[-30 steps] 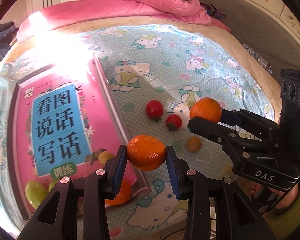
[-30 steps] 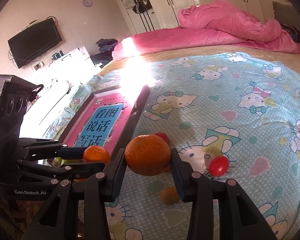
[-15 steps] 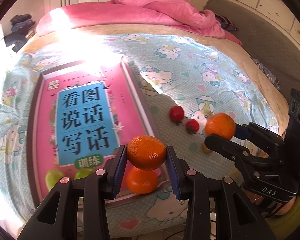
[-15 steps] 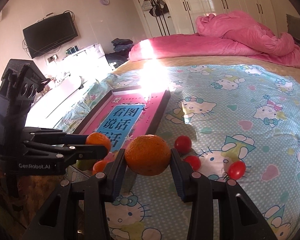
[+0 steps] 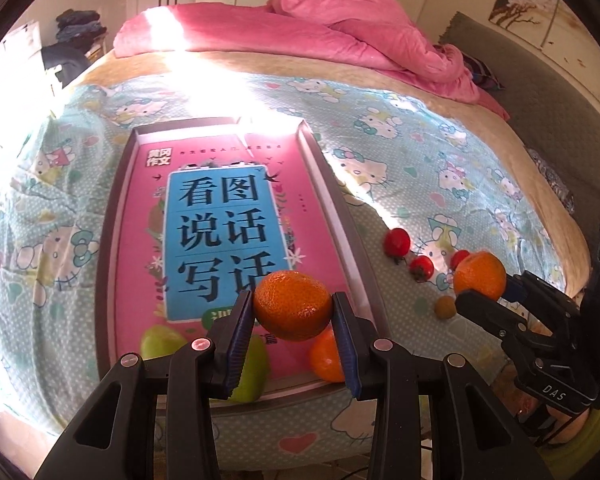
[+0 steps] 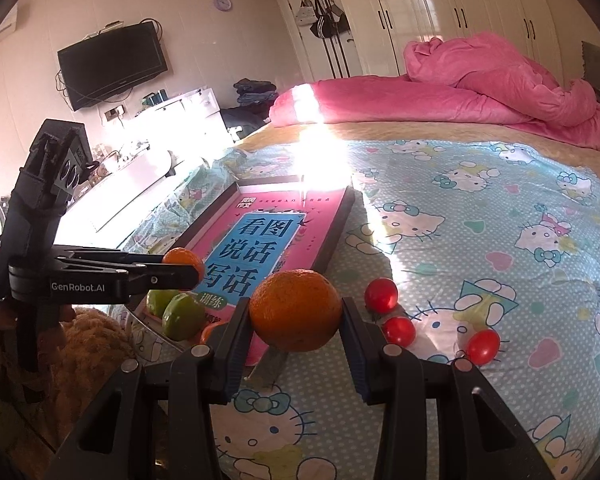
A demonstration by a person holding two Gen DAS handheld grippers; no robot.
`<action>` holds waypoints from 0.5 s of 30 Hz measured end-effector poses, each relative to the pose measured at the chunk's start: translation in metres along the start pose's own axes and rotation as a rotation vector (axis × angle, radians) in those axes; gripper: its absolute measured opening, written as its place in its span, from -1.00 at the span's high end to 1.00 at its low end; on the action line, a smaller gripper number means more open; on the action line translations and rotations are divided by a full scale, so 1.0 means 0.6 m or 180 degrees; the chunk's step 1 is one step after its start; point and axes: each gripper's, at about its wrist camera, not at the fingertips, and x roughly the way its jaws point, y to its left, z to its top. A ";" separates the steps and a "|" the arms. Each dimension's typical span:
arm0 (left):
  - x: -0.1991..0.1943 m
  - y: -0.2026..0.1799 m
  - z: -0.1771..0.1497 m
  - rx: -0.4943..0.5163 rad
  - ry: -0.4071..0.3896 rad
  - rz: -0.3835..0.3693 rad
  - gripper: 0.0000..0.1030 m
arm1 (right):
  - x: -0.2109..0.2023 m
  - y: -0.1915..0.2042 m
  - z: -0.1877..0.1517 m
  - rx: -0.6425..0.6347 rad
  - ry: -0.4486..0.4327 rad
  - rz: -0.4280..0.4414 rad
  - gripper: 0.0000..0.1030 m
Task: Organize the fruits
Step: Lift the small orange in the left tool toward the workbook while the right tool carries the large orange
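**Two oranges held above the bed**

Left gripper clamped on an orange, fingers pressed against both its sides, held over the near end of the tray. Right gripper likewise closed around a second orange, lifted above the bed sheet just beside the tray's near right corner.

Inside the tray: a pink book covering the bottom, with a third orange at the near right corner and two green fruits along the near edge, lying on the book.

On the sheet, right of the tray: three small red tomatoes near one another, and one small yellowish fruit close to the near edge of the bed, partly behind the right gripper in the left wrist view.

Pink quilt bunched at the far end of the bed.
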 end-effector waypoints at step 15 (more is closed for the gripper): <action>-0.012 0.089 -0.001 -0.0419 -0.0125 0.0229 0.21 | 0.020 0.037 0.003 -0.0154 0.0062 0.0070 0.16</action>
